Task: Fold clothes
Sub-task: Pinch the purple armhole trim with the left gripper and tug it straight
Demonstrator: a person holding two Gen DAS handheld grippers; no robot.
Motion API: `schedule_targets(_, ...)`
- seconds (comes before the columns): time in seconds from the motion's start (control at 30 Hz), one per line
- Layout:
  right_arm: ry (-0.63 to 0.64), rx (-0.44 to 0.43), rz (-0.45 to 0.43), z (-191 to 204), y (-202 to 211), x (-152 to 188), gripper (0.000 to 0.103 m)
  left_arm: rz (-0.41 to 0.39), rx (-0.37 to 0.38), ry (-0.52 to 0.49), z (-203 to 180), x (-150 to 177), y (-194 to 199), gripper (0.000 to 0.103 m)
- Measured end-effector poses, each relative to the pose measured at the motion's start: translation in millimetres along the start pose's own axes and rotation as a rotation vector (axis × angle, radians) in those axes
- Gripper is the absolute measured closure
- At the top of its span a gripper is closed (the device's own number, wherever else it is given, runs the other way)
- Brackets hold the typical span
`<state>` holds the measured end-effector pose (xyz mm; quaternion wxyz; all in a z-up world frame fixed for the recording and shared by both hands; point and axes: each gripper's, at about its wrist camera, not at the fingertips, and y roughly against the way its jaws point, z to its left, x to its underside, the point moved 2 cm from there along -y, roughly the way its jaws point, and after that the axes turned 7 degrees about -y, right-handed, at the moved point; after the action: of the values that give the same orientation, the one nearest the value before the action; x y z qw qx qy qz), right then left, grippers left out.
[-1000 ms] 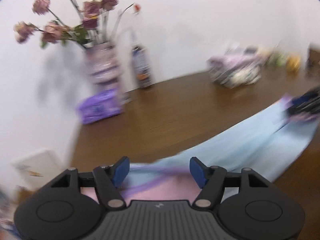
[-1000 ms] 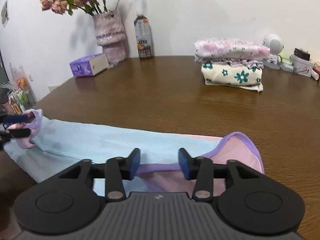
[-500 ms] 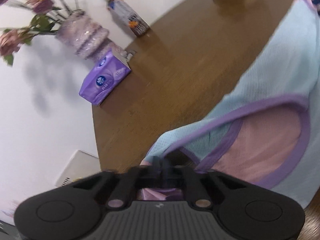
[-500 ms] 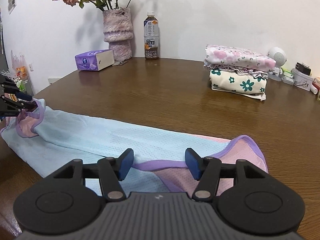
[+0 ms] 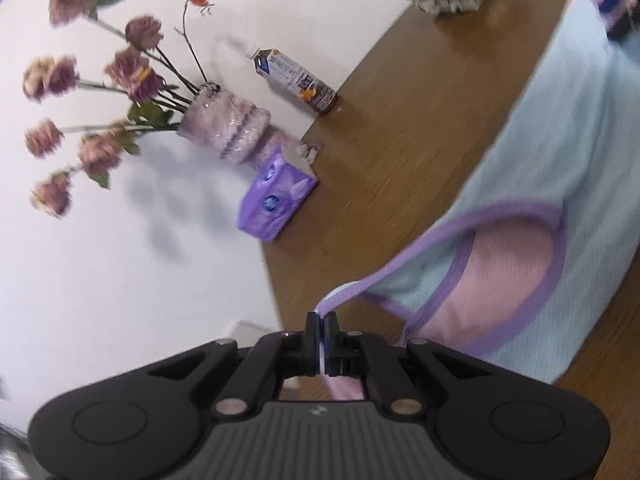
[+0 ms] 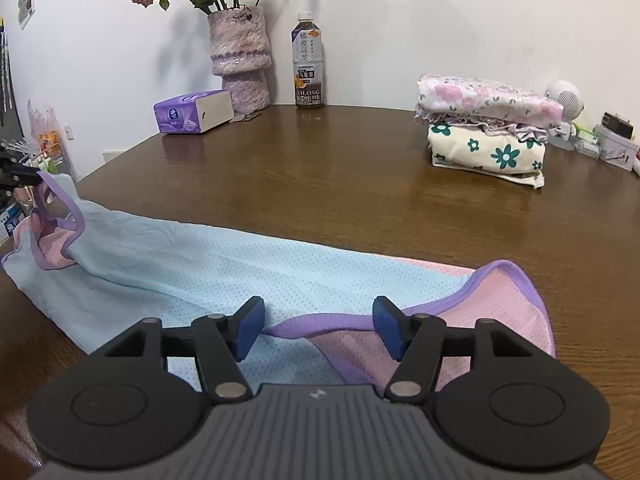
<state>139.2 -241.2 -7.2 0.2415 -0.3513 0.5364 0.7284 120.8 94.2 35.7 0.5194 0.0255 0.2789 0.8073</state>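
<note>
Done: two folded garments (image 6: 486, 128) stacked on worktop (image 6: 340, 176).
Garment (image 6: 208, 264): laid flat, unfolded.
Left tool (image 5: 322, 322): clenched on purple trim.
Right tool (image 6: 318, 328): opening, trim between, ungripped.

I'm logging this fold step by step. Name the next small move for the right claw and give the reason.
Probably close the right claw on the purple hem lying between its pads. The left claw already pinches the hem at the far end of the blue and pink garment, while the right one's jaws are opening with that edge ungripped. Both ends need holding before lifting to fold.
</note>
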Motion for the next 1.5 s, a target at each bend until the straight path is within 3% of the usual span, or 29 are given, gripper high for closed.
schedule_targets(0.13,-0.008,-0.018,-0.002,-2.6,0.7,1.1,0.041,0.051,0.059,0.017,-31.5,5.7,8.1,0.102)
schedule_targets(0.27,-0.014,-0.038,-0.003,-5.4,2.6,2.7,0.04,0.12,0.124,0.124,-46.1,20.1,0.7,0.096)
schedule_targets(0.33,-0.014,-0.05,0.0,-6.4,2.6,3.3,0.039,0.094,0.165,0.233,-32.5,23.9,7.8,0.084)
schedule_targets(0.4,-0.012,-0.059,0.0,-7.0,3.6,4.0,0.039,0.047,0.191,0.368,-11.4,27.5,17.7,0.062)
schedule_targets(0.5,-0.014,-0.064,-0.005,-8.1,6.0,4.8,0.039,0.006,0.197,0.546,17.4,30.6,13.9,0.056)
schedule_targets(0.6,-0.019,-0.067,-0.008,-8.6,6.7,5.3,0.039,0.014,0.229,0.695,34.0,32.6,-3.9,0.056)
schedule_targets(0.7,-0.016,-0.071,-0.012,-7.4,7.7,5.9,0.039,0.06,0.296,0.751,28.2,33.1,-29.0,0.06)
schedule_targets(0.73,-0.016,-0.071,-0.013,-7.6,8.0,5.9,0.039,0.07,0.309,0.763,26.2,34.5,-34.9,0.069)
schedule_targets(0.77,-0.016,-0.071,-0.014,-7.7,8.3,6.1,0.038,0.07,0.301,0.791,27.4,39.0,-36.0,0.099)
schedule_targets(0.87,-0.021,-0.067,-0.007,-8.9,7.3,6.3,0.038,0.072,0.276,0.878,31.9,54.1,-36.5,0.1)
schedule_targets(0.93,-0.016,-0.065,-0.003,-8.7,6.6,6.9,0.038,0.083,0.263,0.935,34.1,65.4,-36.2,0.094)
schedule_targets(1.07,0.002,-0.063,0.0,-6.2,5.7,7.5,0.037,0.106,0.294,1.038,32.8,85.4,-39.8,0.061)
schedule_targets(1.2,0.031,-0.045,0.0,-2.4,5.6,9.4,0.036,0.069,0.233,1.198,49.7,107.9,-26.9,0.058)
schedule_targets(1.27,0.037,-0.039,-0.001,-1.8,6.6,10.1,0.036,0.006,0.199,1.275,61.4,116.6,-17.0,0.056)
schedule_targets(1.33,0.028,-0.041,-0.011,-3.0,9.2,9.6,0.036,-0.061,0.206,1.303,69.2,117.7,-10.2,0.06)
schedule_targets(1.37,0.022,-0.045,-0.025,-3.5,11.8,8.3,0.036,-0.081,0.235,1.281,69.8,113.9,-10.2,0.07)
schedule_targets(1.4,0.015,-0.051,-0.045,-3.7,14.6,6.0,0.036,-0.098,0.276,1.245,68.4,107.6,-13.0,0.09)
schedule_targets(1.43,0.011,-0.056,-0.063,-2.8,16.6,3.3,0.036,-0.103,0.315,1.215,65.2,101.4,-17.4,0.096)
schedule_targets(1.5,0.012,-0.063,-0.086,0.3,17.2,-1.8,0.036,-0.092,0.363,1.164,56.9,89.8,-26.5,0.097)
